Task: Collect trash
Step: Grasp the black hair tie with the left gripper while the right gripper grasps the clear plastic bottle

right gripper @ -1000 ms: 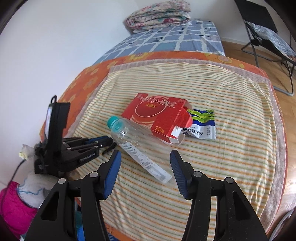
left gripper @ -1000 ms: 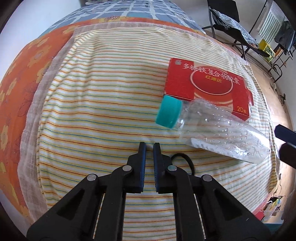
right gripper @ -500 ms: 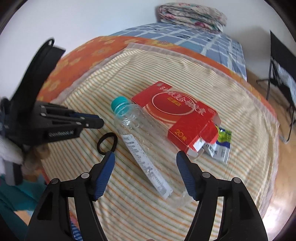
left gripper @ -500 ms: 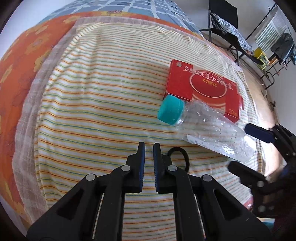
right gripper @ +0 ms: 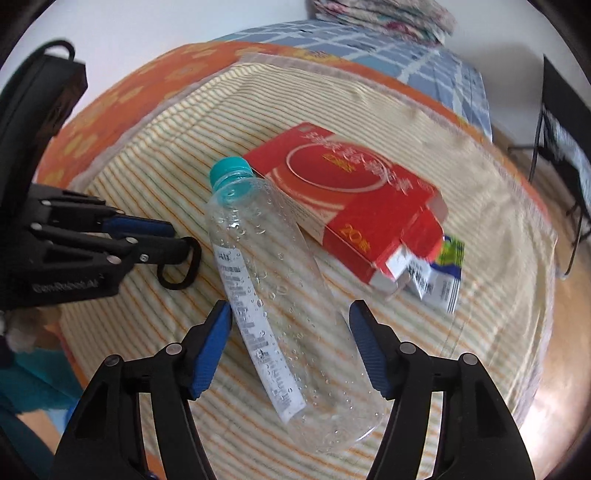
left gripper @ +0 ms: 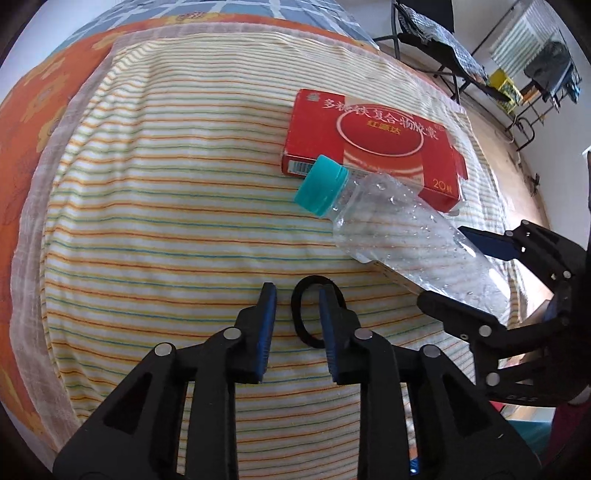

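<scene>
A clear plastic bottle (right gripper: 273,284) with a teal cap (right gripper: 231,171) lies on the striped cloth, its neck resting against a red carton (right gripper: 351,192). My right gripper (right gripper: 290,325) is open, its jaws on either side of the bottle's lower body. The bottle (left gripper: 413,236) and carton (left gripper: 373,136) also show in the left wrist view. My left gripper (left gripper: 295,299) is open, with a black hair tie (left gripper: 306,317) lying partly between its fingertips. A green and white wrapper (right gripper: 439,273) lies beside the carton's open end.
The striped cloth (left gripper: 166,221) covers an orange and blue bedspread (left gripper: 33,96). A black folding chair (left gripper: 439,40) stands on the wooden floor past the bed. Folded bedding (right gripper: 384,14) sits at the far end.
My left gripper has opened and moved forward around the hair tie. My right gripper has moved in so its jaws straddle the bottle.
</scene>
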`<action>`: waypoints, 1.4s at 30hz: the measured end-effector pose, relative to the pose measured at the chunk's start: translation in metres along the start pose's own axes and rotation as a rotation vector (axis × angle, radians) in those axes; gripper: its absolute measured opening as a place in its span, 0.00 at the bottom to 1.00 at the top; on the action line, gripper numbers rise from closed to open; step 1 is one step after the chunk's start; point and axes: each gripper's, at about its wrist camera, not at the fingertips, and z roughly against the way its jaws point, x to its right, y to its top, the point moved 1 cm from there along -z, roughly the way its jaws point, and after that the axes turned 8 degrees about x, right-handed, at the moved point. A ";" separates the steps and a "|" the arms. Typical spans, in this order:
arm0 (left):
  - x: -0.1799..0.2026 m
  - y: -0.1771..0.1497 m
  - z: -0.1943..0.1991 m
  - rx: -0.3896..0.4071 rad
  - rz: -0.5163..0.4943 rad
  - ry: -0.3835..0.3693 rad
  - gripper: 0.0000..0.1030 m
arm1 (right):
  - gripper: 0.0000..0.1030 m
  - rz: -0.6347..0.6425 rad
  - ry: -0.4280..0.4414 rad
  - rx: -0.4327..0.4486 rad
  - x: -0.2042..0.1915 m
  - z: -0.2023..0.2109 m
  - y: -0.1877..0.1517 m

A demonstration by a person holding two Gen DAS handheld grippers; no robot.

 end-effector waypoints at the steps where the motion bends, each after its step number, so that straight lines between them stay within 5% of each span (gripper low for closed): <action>1: 0.002 0.000 -0.001 0.003 -0.016 0.010 0.22 | 0.63 -0.004 0.000 -0.003 0.000 0.000 -0.002; 7: 0.017 -0.006 -0.007 0.057 -0.136 0.109 0.09 | 0.63 -0.024 -0.001 -0.004 0.000 0.002 -0.004; 21: -0.003 -0.006 0.023 0.116 -0.048 0.058 0.03 | 0.56 -0.038 0.005 0.058 -0.007 0.029 -0.015; 33: 0.003 -0.017 0.073 0.199 -0.076 0.027 0.03 | 0.51 -0.030 0.020 0.135 -0.017 0.071 -0.034; 42: 0.011 -0.037 0.088 0.210 -0.104 0.026 0.03 | 0.50 0.042 0.075 -0.023 -0.035 0.041 -0.061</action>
